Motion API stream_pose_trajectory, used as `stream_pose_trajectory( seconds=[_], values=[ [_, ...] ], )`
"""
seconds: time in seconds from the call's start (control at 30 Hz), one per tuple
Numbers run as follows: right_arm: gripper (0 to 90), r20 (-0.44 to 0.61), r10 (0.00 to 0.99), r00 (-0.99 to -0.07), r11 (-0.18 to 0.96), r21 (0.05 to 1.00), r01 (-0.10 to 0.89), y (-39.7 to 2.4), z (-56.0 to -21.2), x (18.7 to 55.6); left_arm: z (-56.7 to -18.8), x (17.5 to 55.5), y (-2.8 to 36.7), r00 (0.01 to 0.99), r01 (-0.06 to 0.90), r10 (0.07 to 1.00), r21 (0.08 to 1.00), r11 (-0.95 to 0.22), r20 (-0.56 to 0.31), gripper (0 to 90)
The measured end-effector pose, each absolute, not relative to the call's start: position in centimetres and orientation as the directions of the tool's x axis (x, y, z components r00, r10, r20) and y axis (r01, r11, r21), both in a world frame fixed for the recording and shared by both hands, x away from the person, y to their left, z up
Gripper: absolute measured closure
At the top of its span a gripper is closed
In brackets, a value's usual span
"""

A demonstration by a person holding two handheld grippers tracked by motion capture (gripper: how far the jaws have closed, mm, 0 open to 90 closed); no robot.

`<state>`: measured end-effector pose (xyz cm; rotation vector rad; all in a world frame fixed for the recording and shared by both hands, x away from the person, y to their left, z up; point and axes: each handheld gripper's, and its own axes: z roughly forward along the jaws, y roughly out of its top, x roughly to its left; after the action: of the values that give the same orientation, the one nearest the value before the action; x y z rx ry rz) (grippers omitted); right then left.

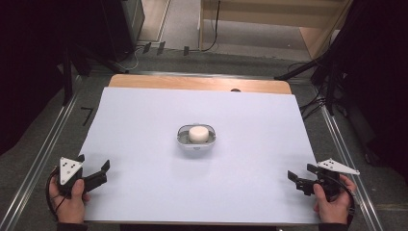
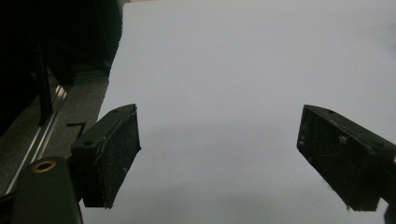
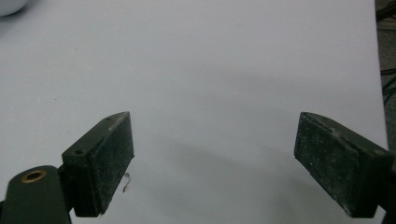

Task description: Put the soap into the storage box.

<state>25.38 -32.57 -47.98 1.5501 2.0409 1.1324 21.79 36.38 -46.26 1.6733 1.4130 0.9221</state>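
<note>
Two grippers sit at the near edge of the white sheet [image 1: 144, 120], well short of the dish [image 1: 196, 141]. Left gripper [image 1: 94, 166], near-left of the dish: jaws spread wide, nothing held. Right gripper [image 1: 300, 175], near-right: likewise wide, empty. Farther on, mid-sheet, the dish holds a white puck [image 1: 197, 133].

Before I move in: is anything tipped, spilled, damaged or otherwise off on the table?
Nothing stands out. The white container sits upright and alone mid-table on the white sheet, with no spill around it. The left tool and right tool rest open at the near corners, apart from it. A tiny scrap lies by the right tool's jaw.
</note>
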Motion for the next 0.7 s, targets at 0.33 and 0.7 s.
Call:
stream_pose_trajectory(
  seconds=[0.33,0.7],
  values=[
    [12.8,0.205,0.927,-0.314,0.051,0.761,0.646,-34.4,-48.4,24.7,-46.3,21.8,36.4,0.133,0.452,0.989,0.885,-0.114,0.059,13.9],
    [13.0,0.216,0.933,-0.287,0.020,0.767,0.641,-35.5,-48.8,24.6,-46.3,21.8,36.3,0.133,0.454,0.989,0.883,-0.115,0.061,13.9]
  ],
)
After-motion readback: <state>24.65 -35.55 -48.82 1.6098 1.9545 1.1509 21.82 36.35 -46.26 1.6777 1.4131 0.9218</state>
